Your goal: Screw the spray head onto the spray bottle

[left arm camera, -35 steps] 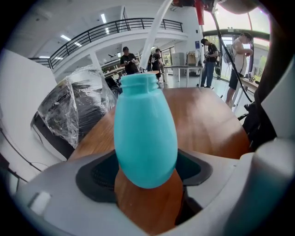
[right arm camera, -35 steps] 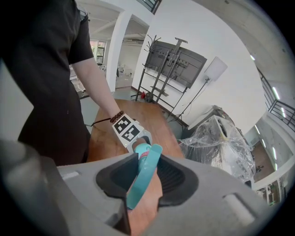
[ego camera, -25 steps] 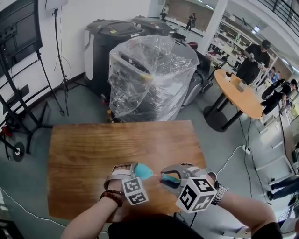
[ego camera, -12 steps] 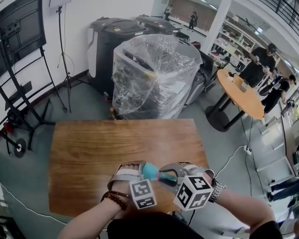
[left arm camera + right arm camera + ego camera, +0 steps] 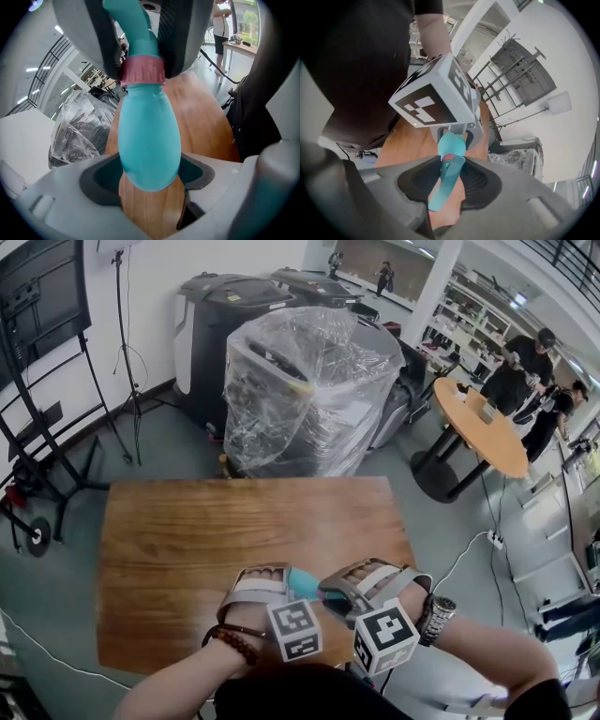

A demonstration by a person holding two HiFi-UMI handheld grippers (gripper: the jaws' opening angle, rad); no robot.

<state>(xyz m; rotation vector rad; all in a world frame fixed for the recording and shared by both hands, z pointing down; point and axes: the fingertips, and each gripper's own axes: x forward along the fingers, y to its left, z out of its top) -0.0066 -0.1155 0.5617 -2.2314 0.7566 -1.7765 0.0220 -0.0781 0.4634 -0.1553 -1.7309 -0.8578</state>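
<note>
Teal bottle (image 5: 149,140) pinched steady in left fingers (image 5: 97,183) so right fingers (image 5: 479,183), clamping the head (image 5: 446,180), can screw it.

Dark bead bracelet (image 5: 230,636), silver wristwatch (image 5: 437,614), black top (image 5: 300,701)

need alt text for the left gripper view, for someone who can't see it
A teal spray bottle fills the frame, gripped in the left claw, whose jaws have just closed further. Its pink collar and teal spray head sit between the dark pads of the right claw above; a wooden table and plastic-wrapped machine lie behind.
</note>
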